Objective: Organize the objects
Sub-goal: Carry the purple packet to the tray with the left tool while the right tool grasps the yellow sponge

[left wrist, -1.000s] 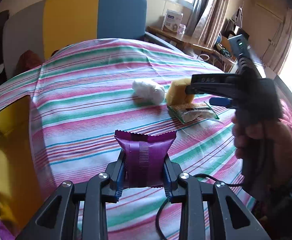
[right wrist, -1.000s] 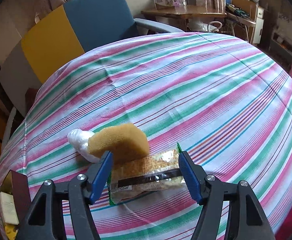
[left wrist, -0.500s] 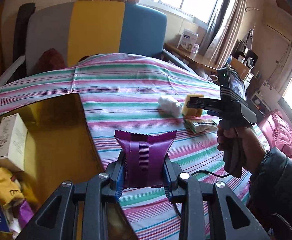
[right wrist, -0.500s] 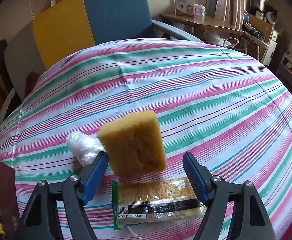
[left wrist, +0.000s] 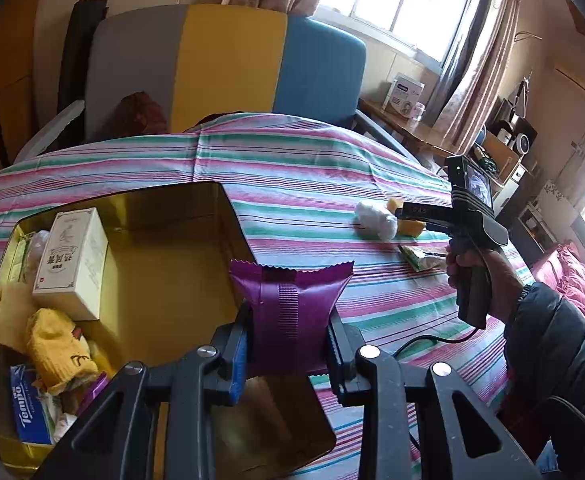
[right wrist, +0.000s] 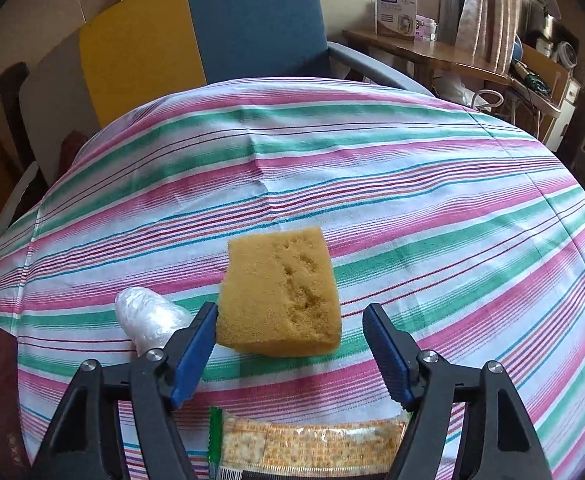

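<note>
My left gripper [left wrist: 286,346] is shut on a purple snack packet [left wrist: 290,304] and holds it above the right edge of a gold tin box [left wrist: 172,256]. My right gripper [right wrist: 290,344] is open, its jaws on either side of a yellow sponge [right wrist: 282,300] on the striped tablecloth. A white plastic-wrapped bundle [right wrist: 148,316] lies just left of the sponge. A cracker packet [right wrist: 312,446] lies under the right gripper. In the left wrist view the right gripper [left wrist: 412,216] sits by the bundle [left wrist: 374,220] and the cracker packet [left wrist: 422,256].
The tin holds a white carton [left wrist: 72,264], a yellow sock [left wrist: 58,346] and a blue Tempo tissue pack [left wrist: 28,404]. A grey, yellow and blue chair [left wrist: 220,68] stands behind the table. A wooden side table with a white box [right wrist: 396,12] is at the back right.
My left gripper has swung left with the purple packet, bringing the gold tin into view under it. My right gripper has moved forward from the cracker packet to the sponge.
</note>
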Action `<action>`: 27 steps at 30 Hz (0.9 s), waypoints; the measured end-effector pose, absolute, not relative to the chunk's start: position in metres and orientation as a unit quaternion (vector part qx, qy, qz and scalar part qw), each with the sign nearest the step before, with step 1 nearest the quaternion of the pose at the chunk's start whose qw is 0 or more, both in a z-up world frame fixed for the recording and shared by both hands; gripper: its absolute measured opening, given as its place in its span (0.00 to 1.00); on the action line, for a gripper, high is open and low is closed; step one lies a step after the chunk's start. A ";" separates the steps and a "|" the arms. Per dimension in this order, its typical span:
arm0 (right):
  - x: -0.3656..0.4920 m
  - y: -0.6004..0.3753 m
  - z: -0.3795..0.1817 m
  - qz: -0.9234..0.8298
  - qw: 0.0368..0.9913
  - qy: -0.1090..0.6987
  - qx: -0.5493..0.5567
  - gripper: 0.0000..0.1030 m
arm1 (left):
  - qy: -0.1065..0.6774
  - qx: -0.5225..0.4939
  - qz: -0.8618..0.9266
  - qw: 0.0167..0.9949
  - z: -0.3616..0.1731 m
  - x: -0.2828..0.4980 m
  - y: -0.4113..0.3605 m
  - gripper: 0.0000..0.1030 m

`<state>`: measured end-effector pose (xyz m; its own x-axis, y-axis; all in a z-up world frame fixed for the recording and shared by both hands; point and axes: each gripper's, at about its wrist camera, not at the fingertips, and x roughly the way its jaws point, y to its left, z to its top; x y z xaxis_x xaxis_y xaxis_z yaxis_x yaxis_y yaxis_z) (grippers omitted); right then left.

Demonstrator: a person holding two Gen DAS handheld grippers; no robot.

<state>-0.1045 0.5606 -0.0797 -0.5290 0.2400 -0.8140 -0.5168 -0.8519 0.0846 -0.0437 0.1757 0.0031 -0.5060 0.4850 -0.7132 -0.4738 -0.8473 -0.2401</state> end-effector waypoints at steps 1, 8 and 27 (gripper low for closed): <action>-0.106 0.562 -0.080 0.860 0.219 0.160 -0.432 0.72 | -0.009 -0.414 0.868 0.273 0.003 -0.044 0.173 0.30; -0.115 0.567 -0.084 0.858 0.209 0.164 -0.440 0.80 | -0.006 -0.419 0.869 0.263 0.002 -0.044 0.167 0.30; -0.119 0.564 -0.088 0.842 0.219 0.145 -0.471 0.53 | -0.072 -0.424 0.890 0.154 0.007 -0.066 0.073 0.30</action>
<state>-0.1185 0.5639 -0.0883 -0.4608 0.2323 -0.8566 -0.5051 -0.8622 0.0379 -0.0659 0.0728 0.0065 -0.5933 0.3351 -0.7319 -0.2122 -0.9422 -0.2594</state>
